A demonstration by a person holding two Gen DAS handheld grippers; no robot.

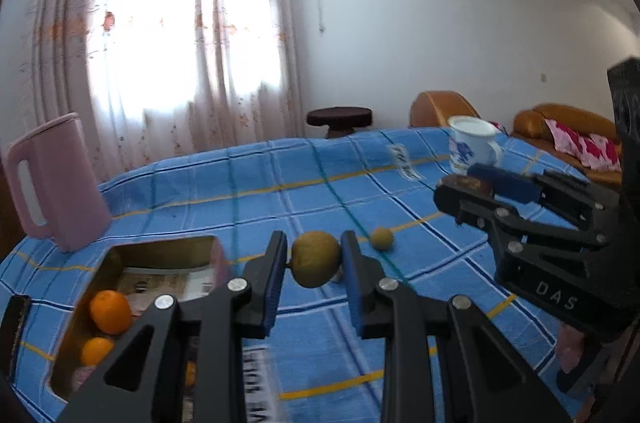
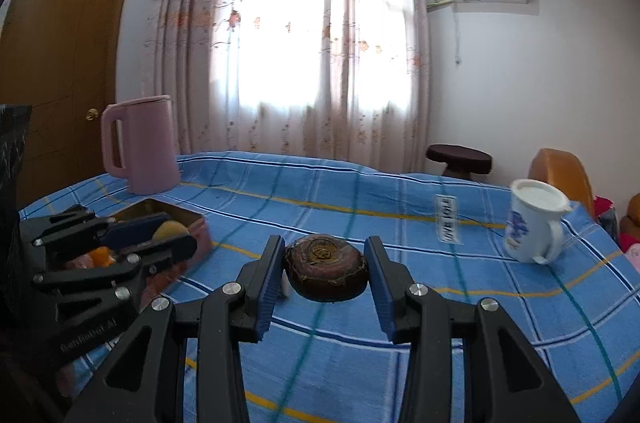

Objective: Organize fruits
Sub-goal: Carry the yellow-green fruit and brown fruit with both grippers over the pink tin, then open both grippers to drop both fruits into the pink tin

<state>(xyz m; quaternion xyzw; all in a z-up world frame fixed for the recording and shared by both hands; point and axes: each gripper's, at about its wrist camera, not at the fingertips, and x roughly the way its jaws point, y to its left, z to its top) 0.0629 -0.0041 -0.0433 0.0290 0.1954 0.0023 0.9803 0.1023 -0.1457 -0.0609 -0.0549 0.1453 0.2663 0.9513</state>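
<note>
Your left gripper point(image 1: 314, 259) pinches a round yellow-green fruit point(image 1: 315, 258) above the blue cloth point(image 1: 304, 195); your right gripper point(image 2: 326, 269) clamps a flat, dark brown water chestnut point(image 2: 327, 268), papery rings on top.

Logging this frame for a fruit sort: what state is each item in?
Left tool: shut on yellow-green fruit.
Right tool: shut on brown fruit.
Tin: open, holding oranges.
Small fruit: loose on cloth.
Mug: tilted.
Pink kettle: upright.
</note>
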